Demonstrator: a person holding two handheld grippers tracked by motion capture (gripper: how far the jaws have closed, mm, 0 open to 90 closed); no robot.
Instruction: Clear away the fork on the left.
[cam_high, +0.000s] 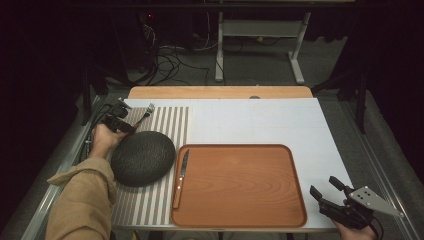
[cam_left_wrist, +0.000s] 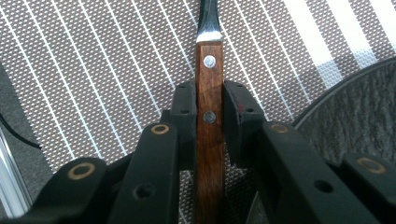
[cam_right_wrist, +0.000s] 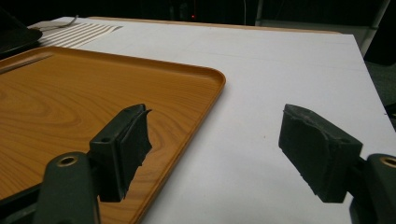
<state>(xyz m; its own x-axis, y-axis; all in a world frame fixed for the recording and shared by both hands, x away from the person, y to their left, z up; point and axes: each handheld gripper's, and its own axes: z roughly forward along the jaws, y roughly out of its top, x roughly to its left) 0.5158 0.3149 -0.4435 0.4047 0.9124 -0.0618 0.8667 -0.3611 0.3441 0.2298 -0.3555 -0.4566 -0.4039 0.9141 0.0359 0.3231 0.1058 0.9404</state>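
Left tongs (cam_left_wrist: 209, 109) around wooden handle (cam_left_wrist: 209, 140).

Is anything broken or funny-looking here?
Yes. The black pads on the right tongs look torn and ragged along their edges. The left tongs hold the fork handle straight and centred.

The tray (cam_high: 240, 187) is orange-brown with wood grain. The placemat (cam_high: 170, 125) carries grey and white stripes. The round plate (cam_high: 142, 157) is dark speckled grey. The fork (cam_left_wrist: 209, 121) has a reddish-brown wooden handle with silver rivets. The desk (cam_high: 280, 122) is white.
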